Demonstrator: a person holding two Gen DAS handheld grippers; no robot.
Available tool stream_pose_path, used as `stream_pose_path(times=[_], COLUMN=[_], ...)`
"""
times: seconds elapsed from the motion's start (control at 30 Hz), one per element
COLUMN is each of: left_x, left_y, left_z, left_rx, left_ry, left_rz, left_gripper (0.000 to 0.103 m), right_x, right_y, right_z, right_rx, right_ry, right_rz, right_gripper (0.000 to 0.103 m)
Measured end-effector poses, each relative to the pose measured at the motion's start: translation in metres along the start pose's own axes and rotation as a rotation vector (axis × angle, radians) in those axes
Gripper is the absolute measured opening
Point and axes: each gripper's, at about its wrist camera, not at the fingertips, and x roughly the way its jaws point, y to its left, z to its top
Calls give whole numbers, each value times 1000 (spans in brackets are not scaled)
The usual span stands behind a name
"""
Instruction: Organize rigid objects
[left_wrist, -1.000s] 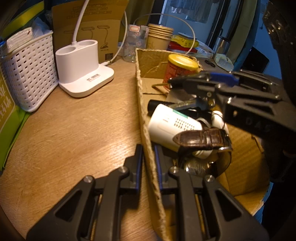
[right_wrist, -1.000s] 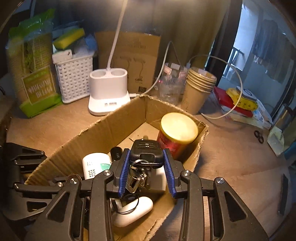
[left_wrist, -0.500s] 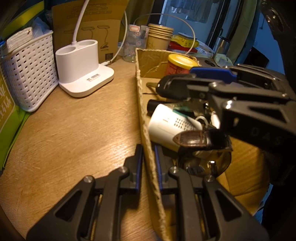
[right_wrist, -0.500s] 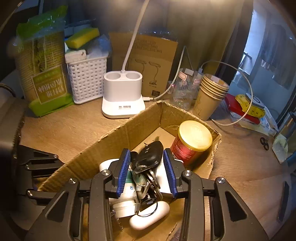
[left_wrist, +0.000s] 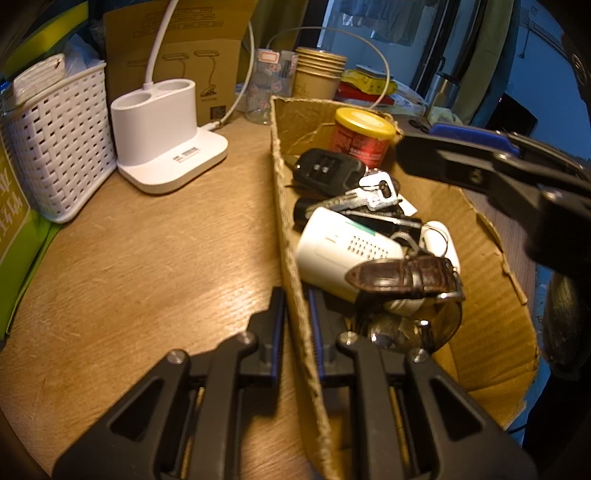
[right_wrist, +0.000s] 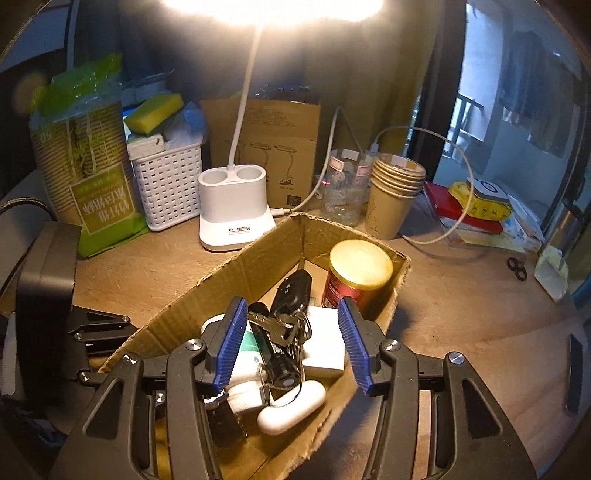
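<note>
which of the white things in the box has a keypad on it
The white remote under the brown watch strap; the white earbud case and white box are plain.

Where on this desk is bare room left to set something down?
Bare wood lies on the wooden desk between the white lamp base, the white lattice basket and the cardboard box wall. More lies right of the box. The box's inside and the desk's back edge are crowded.

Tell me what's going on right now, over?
Left gripper jaws pinching the cardboard box wall. Right gripper jaws open, empty, above the box. Car key lies inside with the rest. Nothing blocking.
</note>
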Motion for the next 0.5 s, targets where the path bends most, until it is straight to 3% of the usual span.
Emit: stream_pose_path(times=[0.5], left_x=[0], left_y=[1], left_z=[1], left_rx=[2], left_ry=[-3], left_rz=[5], left_gripper=[14], right_x=[-22], right_y=[-7], right_z=[-27], right_rx=[75], right_ry=[-3], right_rz=[-44], right_gripper=[54])
